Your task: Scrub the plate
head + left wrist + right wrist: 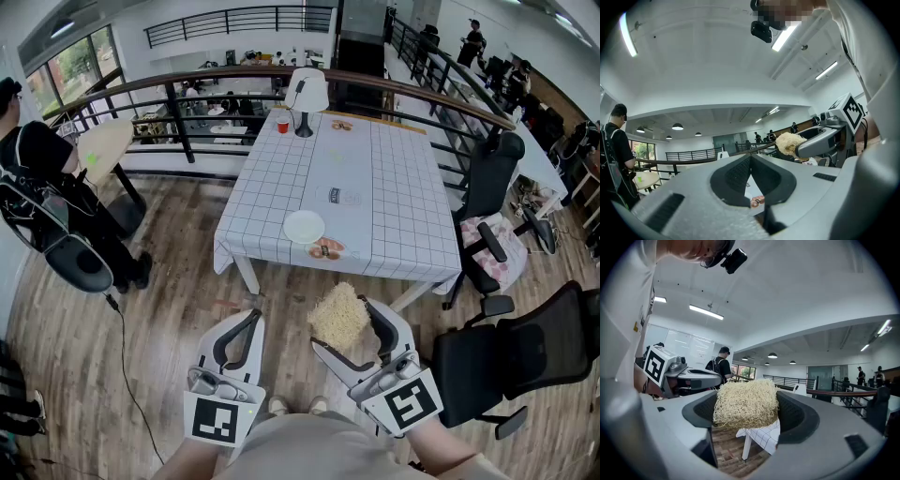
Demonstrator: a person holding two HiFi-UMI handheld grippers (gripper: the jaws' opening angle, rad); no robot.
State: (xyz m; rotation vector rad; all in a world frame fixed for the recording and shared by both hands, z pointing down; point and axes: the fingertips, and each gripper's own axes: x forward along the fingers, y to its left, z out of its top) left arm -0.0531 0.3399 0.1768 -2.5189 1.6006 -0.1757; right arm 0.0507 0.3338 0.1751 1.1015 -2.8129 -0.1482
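- A long rectangular surface (394,187) under a white grid-checked cloth stands ahead, well apart from both tools.
- The right tool (342,319) is clamped on the scrubber.
- The left tool (251,319) is pressed closed, holding nothing.
- A round white plate (304,227) lies near the surface's near edge, untouched.
- A pale yellow fibrous scrubbing pad (338,315) sits between the right jaws.
- Scrubbing seems not yet begun; reaching the plate and all the rubbing remain.

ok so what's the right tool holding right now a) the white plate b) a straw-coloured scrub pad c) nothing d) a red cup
b: the right tool is clamped on the straw-coloured scrub pad, while the white plate lies on the table ahead.
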